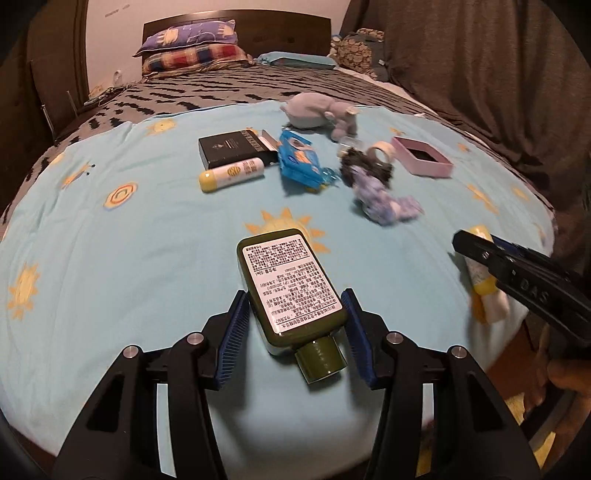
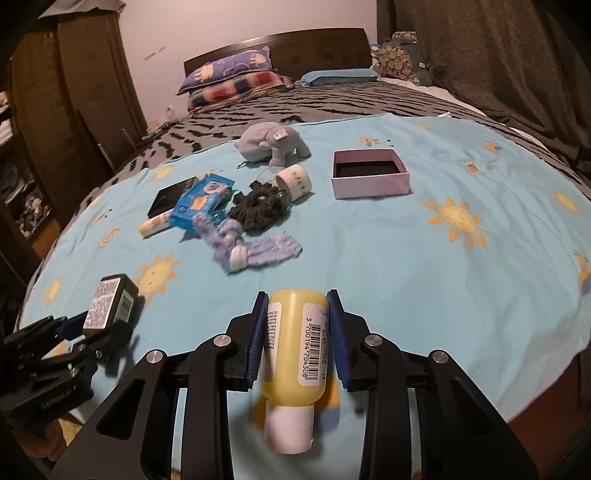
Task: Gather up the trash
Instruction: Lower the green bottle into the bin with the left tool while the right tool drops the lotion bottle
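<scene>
Left gripper (image 1: 293, 332) clamped green bottle (image 1: 291, 291), lifted over blanket (image 1: 110, 277) | right gripper (image 2: 297, 339) clamped yellow tube (image 2: 293, 347), likewise aloft | left on bed: blue wrapper (image 2: 201, 205), black box (image 1: 232, 149), small yellow tube (image 1: 231, 173), tape roll (image 2: 295, 181) | no bin seen; collection judged early.

Two wrist fisheyes angled down across the bed from its foot end
Each looks along its own fingers toward the headboard (image 1: 236, 35), close over the blue sheet (image 1: 110, 258); both share the clutter mid-bed, the pink box (image 2: 369, 175) and pillows, and each catches the other gripper at its edge
</scene>
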`<action>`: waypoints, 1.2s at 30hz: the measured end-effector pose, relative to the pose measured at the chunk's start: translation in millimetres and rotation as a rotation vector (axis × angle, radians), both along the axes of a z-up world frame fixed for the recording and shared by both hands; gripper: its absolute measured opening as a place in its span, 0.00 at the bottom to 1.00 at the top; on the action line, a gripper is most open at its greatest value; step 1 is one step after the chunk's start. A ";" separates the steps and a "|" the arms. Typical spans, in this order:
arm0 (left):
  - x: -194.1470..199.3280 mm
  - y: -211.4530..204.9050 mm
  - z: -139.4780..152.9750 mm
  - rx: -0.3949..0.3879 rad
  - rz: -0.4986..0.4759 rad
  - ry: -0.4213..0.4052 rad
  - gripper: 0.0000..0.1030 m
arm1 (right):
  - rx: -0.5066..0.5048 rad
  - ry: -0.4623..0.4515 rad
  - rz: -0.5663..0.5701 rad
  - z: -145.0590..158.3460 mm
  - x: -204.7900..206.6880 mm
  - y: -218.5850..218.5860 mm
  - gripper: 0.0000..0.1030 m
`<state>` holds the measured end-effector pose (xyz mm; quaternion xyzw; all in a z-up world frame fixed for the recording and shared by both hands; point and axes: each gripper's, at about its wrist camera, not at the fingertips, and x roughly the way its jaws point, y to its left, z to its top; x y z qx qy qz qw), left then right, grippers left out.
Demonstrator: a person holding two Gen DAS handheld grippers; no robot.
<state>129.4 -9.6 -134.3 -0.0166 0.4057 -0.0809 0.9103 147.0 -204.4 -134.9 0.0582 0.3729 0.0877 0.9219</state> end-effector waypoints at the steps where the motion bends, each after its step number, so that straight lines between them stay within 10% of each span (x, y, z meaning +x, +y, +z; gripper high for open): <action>1: -5.9 -0.8 1.1 -0.002 -0.007 -0.003 0.47 | -0.001 -0.003 0.000 1.4 -4.7 -0.5 0.32; 15: -97.8 -23.3 -1.7 -0.021 -0.123 -0.013 0.47 | -0.034 0.007 0.036 -7.6 -90.1 -8.4 0.31; 36: -139.0 -52.6 -137.0 -0.030 -0.193 0.235 0.47 | 0.002 0.230 0.036 -122.3 -144.6 -18.8 0.31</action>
